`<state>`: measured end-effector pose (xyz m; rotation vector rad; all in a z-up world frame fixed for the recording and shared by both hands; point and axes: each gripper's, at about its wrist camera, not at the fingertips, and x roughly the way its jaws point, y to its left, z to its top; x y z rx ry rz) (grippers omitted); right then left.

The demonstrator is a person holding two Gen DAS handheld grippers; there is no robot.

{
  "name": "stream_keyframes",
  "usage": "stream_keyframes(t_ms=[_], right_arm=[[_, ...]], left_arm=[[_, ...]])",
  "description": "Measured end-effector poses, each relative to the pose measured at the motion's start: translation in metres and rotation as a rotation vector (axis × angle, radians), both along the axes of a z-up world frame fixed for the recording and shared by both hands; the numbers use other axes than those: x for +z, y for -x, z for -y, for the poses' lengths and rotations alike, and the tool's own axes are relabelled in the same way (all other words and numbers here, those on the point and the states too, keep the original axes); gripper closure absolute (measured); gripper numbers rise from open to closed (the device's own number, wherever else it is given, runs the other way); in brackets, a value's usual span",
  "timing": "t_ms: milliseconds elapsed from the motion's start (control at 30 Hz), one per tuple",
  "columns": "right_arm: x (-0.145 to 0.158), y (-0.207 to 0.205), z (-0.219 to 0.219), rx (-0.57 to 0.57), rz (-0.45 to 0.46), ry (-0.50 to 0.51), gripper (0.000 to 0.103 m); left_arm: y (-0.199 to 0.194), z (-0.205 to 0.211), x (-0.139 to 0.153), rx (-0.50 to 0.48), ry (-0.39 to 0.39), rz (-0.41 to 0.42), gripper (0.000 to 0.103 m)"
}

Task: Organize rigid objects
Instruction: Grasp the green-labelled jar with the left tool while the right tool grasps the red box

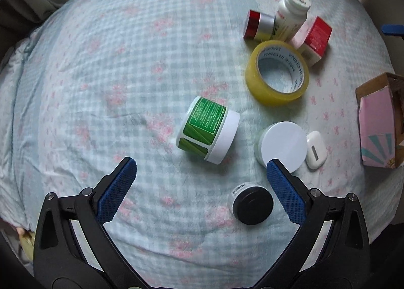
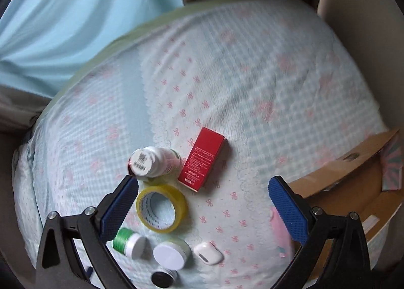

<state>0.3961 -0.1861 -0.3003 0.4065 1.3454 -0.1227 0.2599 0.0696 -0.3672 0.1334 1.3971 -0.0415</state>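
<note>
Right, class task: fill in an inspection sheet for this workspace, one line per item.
Surface: bed with checked blue sheet, pink bows.
Job's things: tape roll, green jar on its side, white-lid jar, black-lid jar, earbud case, pill bottle, red jar, red box.
Clutter: nothing seen.
Grippers: left gripper open, empty; right gripper open, empty.
Cables: nothing seen.
Surroundings: open cardboard box at bed's right; curtain behind.
</note>
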Motion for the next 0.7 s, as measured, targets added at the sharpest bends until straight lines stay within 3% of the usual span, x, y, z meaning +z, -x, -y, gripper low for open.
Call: stream_keyframes(t_ms=[233, 367, 467, 700], right_arm=[[-0.075, -0.039, -0.004, -0.086, -0.168, -0.018, 0.015], [-0.104, -0.049, -0.005, -0.129, -0.235, -0.026, 0.017], [-0.113, -0.051, 0.0, -0.204, -0.229, -0.116, 0.017], [-0.113, -0.05, 0.029, -0.359, -0.231, -0.162, 0.025]], left_arm=[[-0.027, 0.009, -0.049, -0.067, -0.052, -0.081, 0.004], [-0.037, 0.009, -0.066, -0.078, -0.056, -0.113, 0.005], [-0.042, 0.007, -0.074, -0.078, -0.048, -0.136, 0.009], [-0.05, 0.015, -0.088, -0.1, -0.041, -0.163, 0.016]])
